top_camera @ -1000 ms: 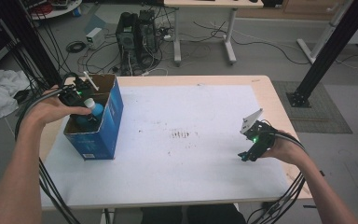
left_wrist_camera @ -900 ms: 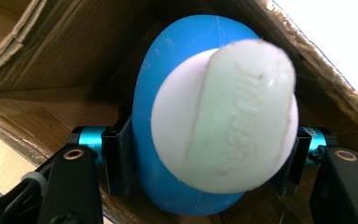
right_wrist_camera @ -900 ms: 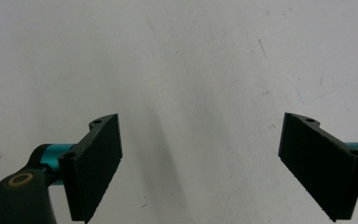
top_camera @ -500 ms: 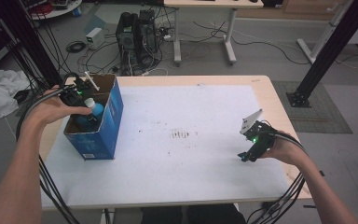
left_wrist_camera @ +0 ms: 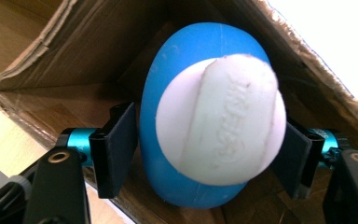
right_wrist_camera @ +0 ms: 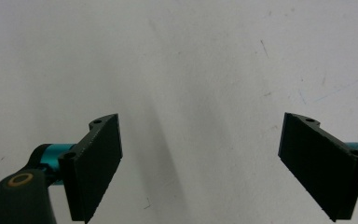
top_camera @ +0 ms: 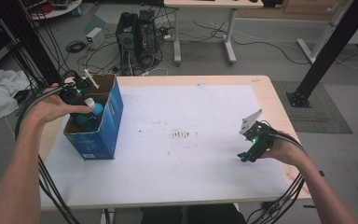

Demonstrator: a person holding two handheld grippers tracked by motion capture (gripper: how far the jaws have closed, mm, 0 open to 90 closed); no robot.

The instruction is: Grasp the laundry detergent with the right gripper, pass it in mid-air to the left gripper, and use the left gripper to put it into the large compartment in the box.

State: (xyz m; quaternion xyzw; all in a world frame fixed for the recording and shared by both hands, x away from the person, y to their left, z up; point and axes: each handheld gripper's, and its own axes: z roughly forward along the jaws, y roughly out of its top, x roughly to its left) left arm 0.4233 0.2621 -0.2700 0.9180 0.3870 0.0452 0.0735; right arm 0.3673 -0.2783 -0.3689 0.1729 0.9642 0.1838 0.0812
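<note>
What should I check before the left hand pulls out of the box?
1. Bottle inside box: ok.
2. Left gripper jaws have just been opening, bottle between them; left pad off the bottle: ok; right pad: cannot tell.
3. Bottle resting on box floor: cannot tell, its base is hidden.
4. Cap on bottle: ok.
5. Right gripper open, nothing between jaws, over bare table: ok.

Cardboard box walls hem in the blue bottle at the bench's left edge; the white bench top beyond lies open.
</note>
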